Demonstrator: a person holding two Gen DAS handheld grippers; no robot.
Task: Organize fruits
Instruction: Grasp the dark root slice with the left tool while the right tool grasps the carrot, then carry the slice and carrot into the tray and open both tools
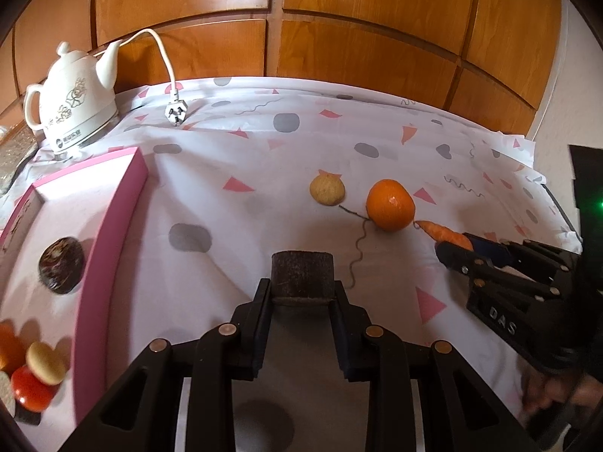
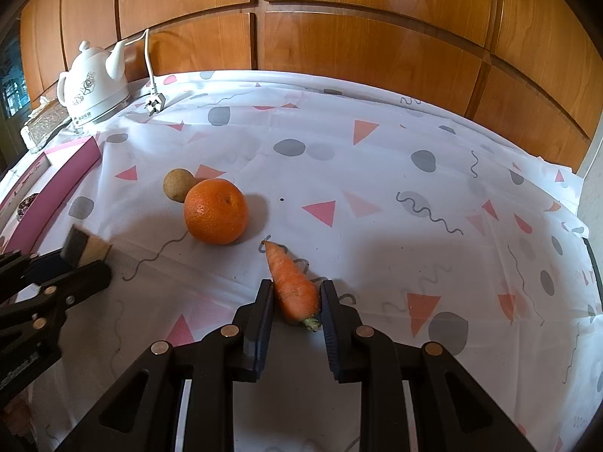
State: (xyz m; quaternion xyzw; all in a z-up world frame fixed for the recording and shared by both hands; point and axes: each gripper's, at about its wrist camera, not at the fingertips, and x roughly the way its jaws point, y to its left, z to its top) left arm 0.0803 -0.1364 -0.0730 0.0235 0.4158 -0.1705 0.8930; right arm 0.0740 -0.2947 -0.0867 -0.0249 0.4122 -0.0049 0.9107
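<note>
Carrot (image 2: 294, 289) sits low in the centre of my right wrist view, between the pads of my right gripper (image 2: 296, 303). Its long axis runs up the frame and leans left: the pointed tip aims at the upper left, toward the orange (image 2: 215, 211), and the green stub end points down right, near the right pad. The jaws stand narrowly apart around its thick end; I cannot tell whether both pads press on it.

My left gripper (image 1: 302, 293) is closed on a dark round block (image 1: 302, 274), held at the lower middle of the left wrist view.

Just left of the carrot tip lies the orange, and a small tan fruit (image 2: 178, 185) touches its upper left side. At the left edge stands the pink box (image 1: 109, 248) with several round pieces inside. A white kettle (image 1: 73, 101) occupies the upper left, on the patterned cloth (image 2: 377, 188).
</note>
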